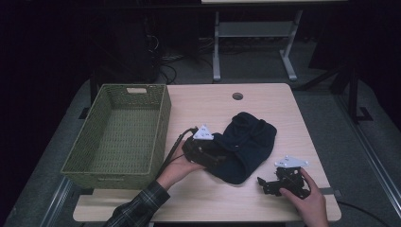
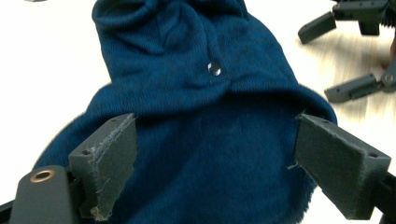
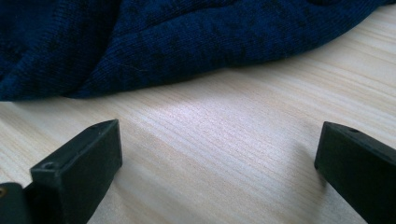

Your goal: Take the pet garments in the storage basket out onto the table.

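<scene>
While the navy knit garment [image 1: 246,144] lies bunched mid-table, at three o'clock from the green wicker basket [image 1: 118,137], the left gripper [image 2: 215,163] straddles its edge, jaws wide, gripping nothing, likely poised to pinch. The right gripper [image 3: 219,158] waits at five o'clock, open and empty. Its view reveals bare wood beneath; the left gripper view shows a snap button [image 2: 214,68].

Green woven basket [image 1: 118,137] at left on wooden table [image 1: 208,101]; grey floor [image 1: 331,109].

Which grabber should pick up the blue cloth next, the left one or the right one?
Probably the left. The left gripper is open with the blue cloth right between its jaws. The right gripper is open too, but over bare table, apart from the cloth.
</scene>
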`<state>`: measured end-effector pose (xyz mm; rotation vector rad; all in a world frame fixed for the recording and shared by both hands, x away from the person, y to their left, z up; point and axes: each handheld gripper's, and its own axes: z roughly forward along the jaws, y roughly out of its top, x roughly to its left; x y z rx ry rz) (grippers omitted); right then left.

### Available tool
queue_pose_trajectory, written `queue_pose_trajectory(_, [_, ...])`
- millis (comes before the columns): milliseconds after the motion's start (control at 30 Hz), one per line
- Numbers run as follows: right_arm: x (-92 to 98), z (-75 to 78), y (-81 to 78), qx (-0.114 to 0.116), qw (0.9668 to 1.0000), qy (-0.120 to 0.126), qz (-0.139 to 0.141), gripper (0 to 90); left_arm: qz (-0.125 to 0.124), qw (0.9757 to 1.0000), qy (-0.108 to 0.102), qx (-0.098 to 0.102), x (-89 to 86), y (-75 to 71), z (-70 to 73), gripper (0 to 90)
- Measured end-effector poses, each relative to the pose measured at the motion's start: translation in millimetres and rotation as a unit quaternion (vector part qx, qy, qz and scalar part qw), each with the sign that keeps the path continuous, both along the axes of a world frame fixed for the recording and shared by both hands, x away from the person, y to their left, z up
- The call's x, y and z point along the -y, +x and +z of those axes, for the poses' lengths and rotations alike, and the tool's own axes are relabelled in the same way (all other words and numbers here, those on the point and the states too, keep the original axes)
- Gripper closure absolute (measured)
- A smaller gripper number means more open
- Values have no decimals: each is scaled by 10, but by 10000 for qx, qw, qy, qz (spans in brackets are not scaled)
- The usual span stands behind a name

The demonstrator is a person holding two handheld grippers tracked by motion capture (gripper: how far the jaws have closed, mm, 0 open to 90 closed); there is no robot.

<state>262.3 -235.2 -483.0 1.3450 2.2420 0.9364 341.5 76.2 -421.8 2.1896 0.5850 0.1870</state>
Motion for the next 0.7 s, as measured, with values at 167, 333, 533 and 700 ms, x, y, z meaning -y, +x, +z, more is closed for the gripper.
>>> queue_pose_trajectory(167, [0,0,0,-1,10000,-3,2,5,86,10000,43,6,-104,-104,-68,134])
queue_pose_trajectory(333, [2,0,0,2,10000,-10,11,5,198,9996,192,-105,-219,-224,-190,134])
queue_pose_trajectory(533, [0,0,0,-4,10000,-10,58,4,322,9987,353,-205,-338,-334,-277,133])
queue_pose_trajectory(700, [0,0,1,-7,10000,-3,86,5,446,9974,500,-246,-395,-398,-362,129])
